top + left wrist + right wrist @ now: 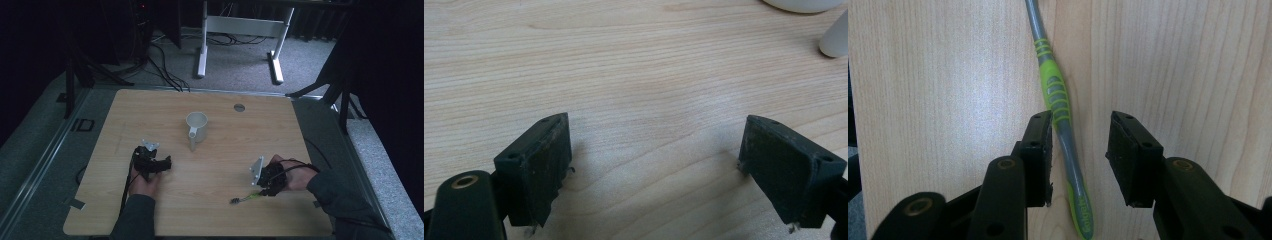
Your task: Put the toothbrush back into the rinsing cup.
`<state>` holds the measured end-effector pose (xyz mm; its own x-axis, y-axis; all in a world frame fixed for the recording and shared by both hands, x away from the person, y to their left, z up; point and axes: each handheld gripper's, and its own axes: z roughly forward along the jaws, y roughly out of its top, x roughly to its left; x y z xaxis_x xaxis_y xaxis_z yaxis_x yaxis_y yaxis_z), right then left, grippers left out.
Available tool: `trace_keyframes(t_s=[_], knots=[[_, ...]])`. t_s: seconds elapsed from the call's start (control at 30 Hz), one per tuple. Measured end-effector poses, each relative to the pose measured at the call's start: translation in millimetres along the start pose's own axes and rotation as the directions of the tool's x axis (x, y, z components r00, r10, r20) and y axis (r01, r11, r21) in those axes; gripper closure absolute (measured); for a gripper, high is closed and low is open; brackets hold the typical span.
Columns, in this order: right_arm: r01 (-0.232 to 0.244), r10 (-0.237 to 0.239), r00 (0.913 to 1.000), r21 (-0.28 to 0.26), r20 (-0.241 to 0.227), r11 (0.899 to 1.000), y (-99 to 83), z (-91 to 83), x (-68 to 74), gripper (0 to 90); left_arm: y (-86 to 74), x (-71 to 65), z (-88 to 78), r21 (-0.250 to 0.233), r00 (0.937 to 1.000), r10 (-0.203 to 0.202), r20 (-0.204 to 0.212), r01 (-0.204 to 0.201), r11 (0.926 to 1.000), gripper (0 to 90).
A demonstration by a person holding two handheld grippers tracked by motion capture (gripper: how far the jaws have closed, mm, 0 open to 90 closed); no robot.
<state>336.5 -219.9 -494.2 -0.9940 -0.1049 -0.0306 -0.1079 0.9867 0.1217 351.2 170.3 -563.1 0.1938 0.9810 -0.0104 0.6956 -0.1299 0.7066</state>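
- Left gripper point(159, 162): held low over the wooden table point(150, 107) on its left half, in the person's left hand point(142, 184). In the left gripper view its 2 jaws stand wide apart with bare wood between them; nothing is gripped.
- White mug point(197, 125): upright near the table's middle, well apart from both grippers, handle pointing toward the person's side. The left gripper view catches its base and handle at the top right corner point(836, 42).
- Toothbrush point(1060, 107): grey and green, lying flat on the table near its front edge, on the right half. In the high view point(243, 199) its head end points left and its other end runs under the right gripper; the bristles are too small and dim there to make out.
- Right gripper point(1080, 150): held by the right hand point(295, 175), pointing down at the table. Its 2 jaws straddle the toothbrush handle. The handle sits just beside the left pad point(1040, 145), possibly brushing it, with a clear gap to the right pad; not clamped.
- Grommet point(239, 107): small round grey disc near the far edge.
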Motion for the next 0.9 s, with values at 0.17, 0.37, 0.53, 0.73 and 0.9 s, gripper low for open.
trace_keyframes(t_s=[0.17, 0.37, 0.53, 0.73, 0.9], knots=[[0.003, -0.003, 1.0000, 0.007, -0.006, 1.000, 1.5, 1.2, 0.7, 62.4, 0.0, -0.2, 0.1, -0.001, 1.0000, 0.000, 0.000, 0.000, 1.0000, 14.1], [0.009, -0.008, 0.9999, 0.017, -0.013, 1.000, 3.4, 2.0, 1.4, 62.7, 0.0, -0.3, 0.1, -0.002, 1.0000, 0.000, 0.000, 0.000, 1.0000, 14.1], [0.017, -0.017, 0.9996, 0.030, -0.022, 0.999, 6.1, 3.5, 2.6, 63.2, 0.0, -0.3, 0.2, -0.002, 1.0000, 0.000, 0.001, 0.000, 1.0000, 14.1], [0.027, -0.026, 0.9993, 0.036, -0.028, 0.999, 8.0, 7.4, 2.9, 63.7, 0.0, -0.3, 0.2, -0.002, 1.0000, 0.000, 0.001, 0.000, 1.0000, 14.1], [0.036, -0.034, 0.9987, 0.040, -0.038, 0.999, 9.2, 11.2, 3.8, 64.2, 0.0, -0.3, 0.1, -0.001, 1.0000, 0.000, 0.001, 0.000, 1.0000, 14.1]])
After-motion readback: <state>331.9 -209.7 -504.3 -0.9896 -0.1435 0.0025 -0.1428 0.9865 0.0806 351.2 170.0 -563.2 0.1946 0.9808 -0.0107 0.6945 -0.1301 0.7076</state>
